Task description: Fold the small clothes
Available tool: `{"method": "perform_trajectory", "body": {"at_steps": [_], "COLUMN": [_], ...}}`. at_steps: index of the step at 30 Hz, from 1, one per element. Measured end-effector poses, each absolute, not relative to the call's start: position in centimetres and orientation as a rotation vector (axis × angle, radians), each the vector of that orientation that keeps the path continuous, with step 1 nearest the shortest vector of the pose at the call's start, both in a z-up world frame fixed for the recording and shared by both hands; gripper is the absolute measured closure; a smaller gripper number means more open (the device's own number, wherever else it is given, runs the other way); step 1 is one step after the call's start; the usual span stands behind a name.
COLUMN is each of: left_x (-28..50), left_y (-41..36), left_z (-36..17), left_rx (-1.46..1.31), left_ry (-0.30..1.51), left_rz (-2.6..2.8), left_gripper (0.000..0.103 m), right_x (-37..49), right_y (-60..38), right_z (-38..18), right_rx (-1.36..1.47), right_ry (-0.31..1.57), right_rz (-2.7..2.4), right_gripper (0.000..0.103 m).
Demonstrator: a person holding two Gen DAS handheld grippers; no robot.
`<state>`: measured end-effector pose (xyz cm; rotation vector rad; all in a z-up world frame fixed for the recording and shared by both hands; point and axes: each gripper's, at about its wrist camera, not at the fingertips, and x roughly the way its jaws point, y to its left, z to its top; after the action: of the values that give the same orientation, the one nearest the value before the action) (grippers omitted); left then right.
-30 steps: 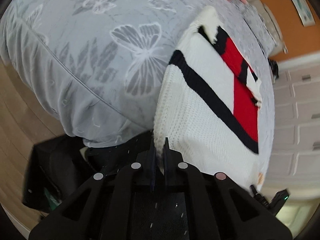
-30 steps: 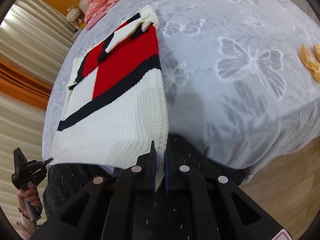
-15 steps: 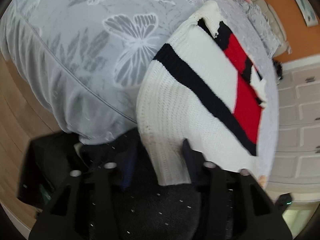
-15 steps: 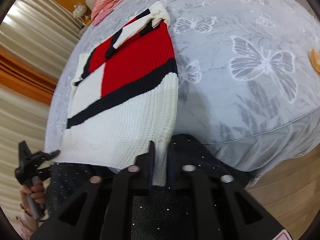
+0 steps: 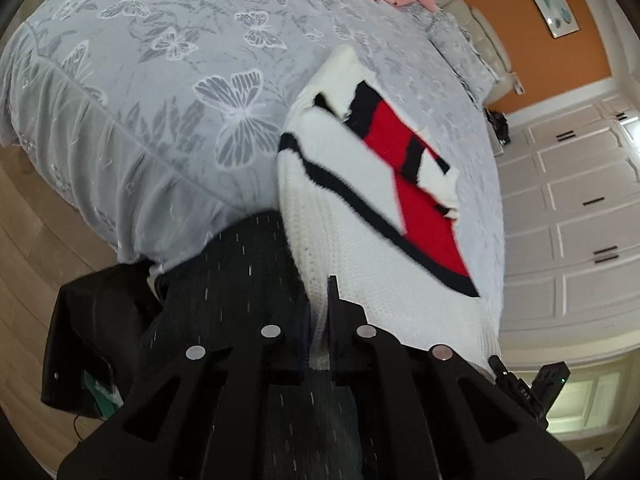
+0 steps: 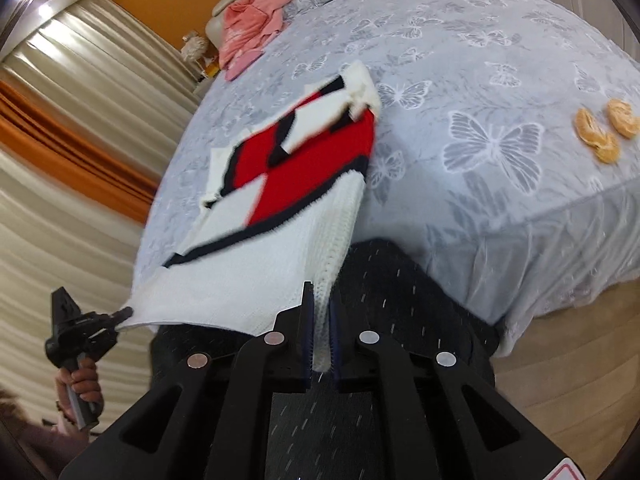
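Both tools are clamped on the near hem of the sweater (image 5: 344, 216): left tool (image 5: 319, 320) on one corner, right tool (image 6: 320, 320) on the other. It's a chunky white knit with a navy diagonal stripe and red blocks, sleeves folded in. The hem's lifted off, the rest lies on the grey butterfly bedspread (image 6: 500, 80).

**Black grippers, dark speckled trousers**

Each gripper, left (image 5: 319, 320) and right (image 6: 320, 328), is matte black plastic with angular arms, cut-out openings and four round silver discs across the front. The thin fingers (image 6: 307, 320) carry blue ribbed pads. The person wears dark trousers (image 5: 240, 272) flecked with short pale dashes, and a dark sleeve (image 6: 28, 440).
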<state>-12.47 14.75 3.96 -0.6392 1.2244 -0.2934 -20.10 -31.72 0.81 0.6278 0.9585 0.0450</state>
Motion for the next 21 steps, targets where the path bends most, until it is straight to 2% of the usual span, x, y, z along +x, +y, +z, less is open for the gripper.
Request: {"method": "perform_trajectory", "body": {"at_steps": [4, 10, 14, 21], "left_x": [-11.9, -3.5, 4.6, 16.8], "left_y": [14.7, 12.4, 9.4, 4.8], "left_z": [7.0, 10.9, 9.8, 3.2], "left_rx": [-0.685, -0.637, -0.579, -0.488], "left_ry": [1.156, 0.981, 0.942, 1.006], "left_rz": [-0.328, -0.350, -0.288, -0.189], "left_gripper": [0.098, 0.097, 0.097, 0.097], "right_x": [-20.1, -11.0, -2.0, 10.0], "right_y": [-31.8, -34.9, -37.0, -40.9], "right_z": [4.3, 7.7, 5.3, -1.9], "right_rx": [0.655, 0.642, 0.662, 0.744], "right_ry": [0.863, 0.689, 0.710, 0.797], "right_rz": [0.089, 0.115, 0.073, -0.034], "right_gripper": [0.097, 0.097, 0.097, 0.097]}}
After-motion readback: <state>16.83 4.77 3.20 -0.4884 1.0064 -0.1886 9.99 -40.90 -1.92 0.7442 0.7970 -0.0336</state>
